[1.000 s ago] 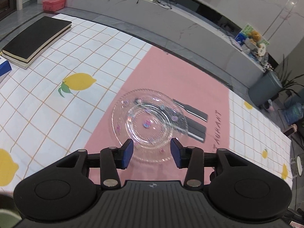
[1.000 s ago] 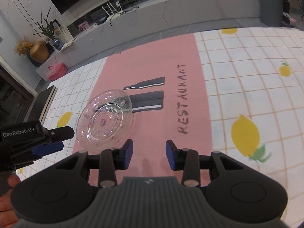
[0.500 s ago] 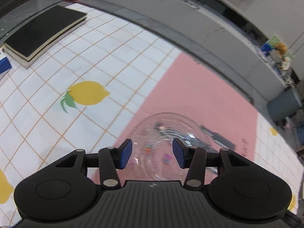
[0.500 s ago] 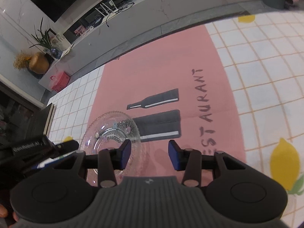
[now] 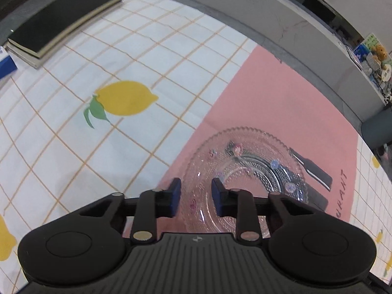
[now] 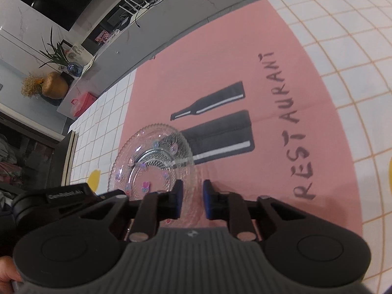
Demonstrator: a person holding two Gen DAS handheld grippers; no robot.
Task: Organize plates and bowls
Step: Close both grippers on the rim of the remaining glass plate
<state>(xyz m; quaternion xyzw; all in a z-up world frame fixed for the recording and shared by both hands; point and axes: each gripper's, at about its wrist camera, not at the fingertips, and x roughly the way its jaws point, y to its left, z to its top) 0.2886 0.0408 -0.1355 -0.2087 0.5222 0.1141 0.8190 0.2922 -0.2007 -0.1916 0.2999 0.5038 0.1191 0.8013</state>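
A clear glass plate [image 5: 245, 171] with small coloured dots lies flat on the pink mat [image 5: 281, 103], partly over a printed black bottle shape. My left gripper [image 5: 196, 196] points down at the plate's left rim. Its jaws are closing with the rim between the blue pads, and a gap still shows. In the right wrist view the same plate [image 6: 152, 156] sits ahead, and my right gripper [image 6: 193, 196] straddles its near right rim. Those jaws are also closing, with a strip of pink visible beside the glass. The left gripper's black housing [image 6: 49, 197] is at the plate's far side.
A stack of black boards [image 5: 61, 17] and a blue box [image 5: 6, 66] lie at the table's far left. The lemon-print cloth [image 5: 122, 100] spreads around the mat. Beyond the table edge runs a grey bench [image 5: 306, 31]. A hand [image 6: 6, 269] shows at the lower left.
Both grippers have come down and closer to the plate, one to each side of it. Their jaws have narrowed around the rim. The plate itself has not moved.
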